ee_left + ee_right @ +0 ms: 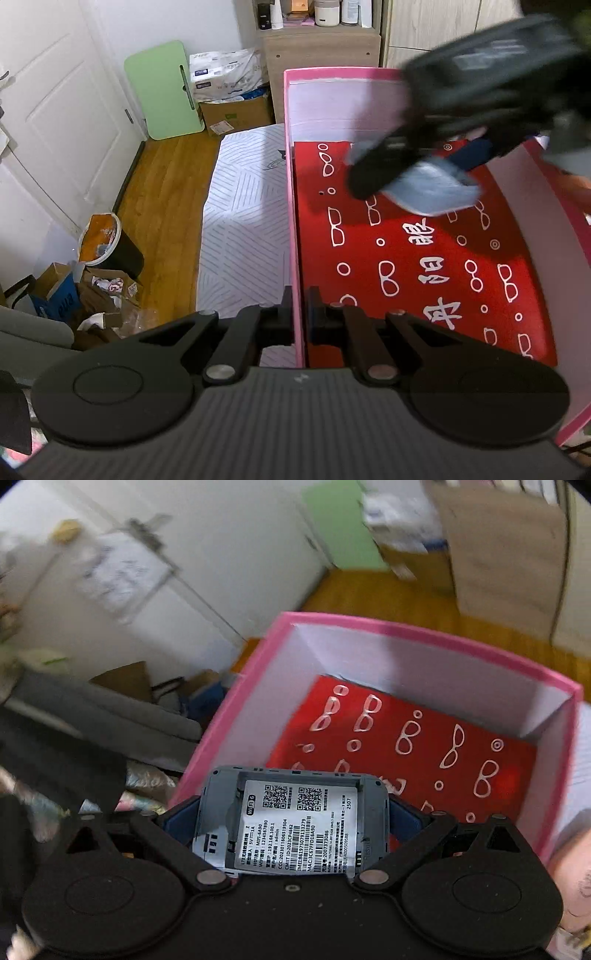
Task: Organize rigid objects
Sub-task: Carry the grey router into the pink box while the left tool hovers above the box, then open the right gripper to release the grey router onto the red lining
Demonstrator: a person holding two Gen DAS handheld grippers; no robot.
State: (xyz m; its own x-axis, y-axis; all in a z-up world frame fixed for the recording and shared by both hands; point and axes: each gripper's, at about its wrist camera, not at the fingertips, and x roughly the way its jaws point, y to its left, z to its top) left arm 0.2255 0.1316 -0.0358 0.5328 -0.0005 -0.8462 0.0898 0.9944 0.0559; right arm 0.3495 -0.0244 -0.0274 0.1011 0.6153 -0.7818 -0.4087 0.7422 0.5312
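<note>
Left gripper [298, 314]: clamped shut on the near wall of the pink cardboard box [291, 206], steadying it.
Right gripper [295, 819]: squeezing a grey flat pocket wifi router [295, 823], label side up.
Where it sits: router hangs over the box's near corner, above the red glasses-print sheet [406, 746] lining the floor.
Key relation: open floor lies ahead and below; router's long axis runs across the jaws.
Hard to see: right gripper smeared with blur in the left view; router's underside hidden.
</note>
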